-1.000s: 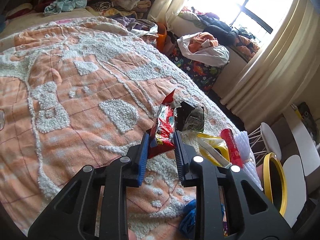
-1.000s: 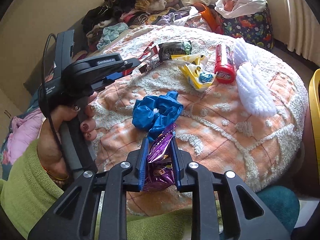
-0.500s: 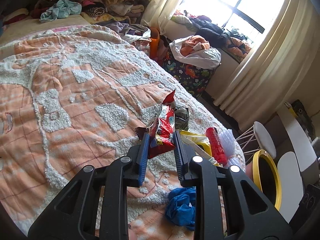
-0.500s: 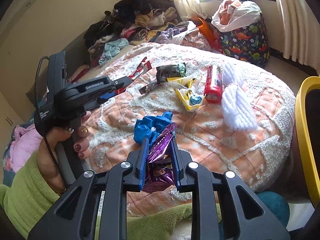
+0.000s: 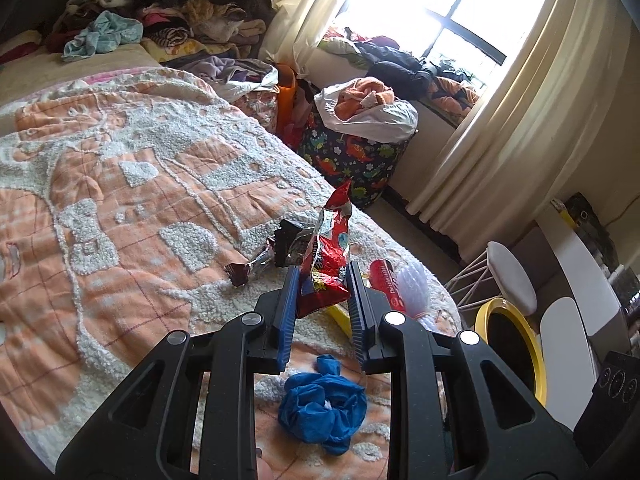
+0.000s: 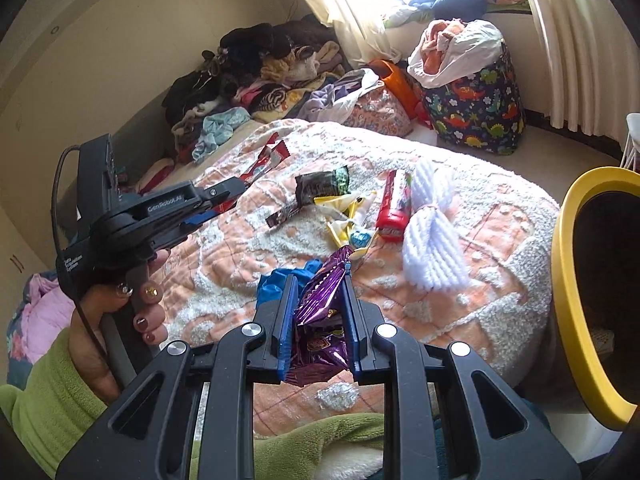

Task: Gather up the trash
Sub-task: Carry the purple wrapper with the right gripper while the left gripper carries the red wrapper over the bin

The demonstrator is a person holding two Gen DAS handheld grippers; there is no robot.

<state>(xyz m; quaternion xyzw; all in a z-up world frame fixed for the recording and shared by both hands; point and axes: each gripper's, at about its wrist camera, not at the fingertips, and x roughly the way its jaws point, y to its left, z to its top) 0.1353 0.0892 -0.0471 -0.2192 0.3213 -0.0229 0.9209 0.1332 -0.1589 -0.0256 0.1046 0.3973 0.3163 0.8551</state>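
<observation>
My left gripper (image 5: 322, 276) is shut on a red snack wrapper (image 5: 328, 256) and holds it above the bed; it also shows in the right wrist view (image 6: 236, 188). My right gripper (image 6: 318, 284) is shut on a purple wrapper (image 6: 322, 308). A yellow-rimmed bin (image 6: 572, 292) stands beside the bed at the right, also seen in the left wrist view (image 5: 508, 348). On the orange bedspread (image 5: 120, 208) lie a dark wrapper (image 6: 322, 184), a small brown wrapper (image 6: 284, 214), yellow wrappers (image 6: 344, 212), a red tube pack (image 6: 394, 204) and a crumpled blue glove (image 5: 320, 404).
A white knitted bundle (image 6: 430, 236) lies near the bed's edge. A dinosaur-print basket (image 6: 476, 108) full of laundry stands by the curtains. Clothes are piled at the far side (image 6: 256, 76). White stools (image 5: 512, 276) stand beyond the bin.
Both grippers have risen and pulled back from the bedspread with their wrappers held. The bin's rim has come further into the right wrist view.
</observation>
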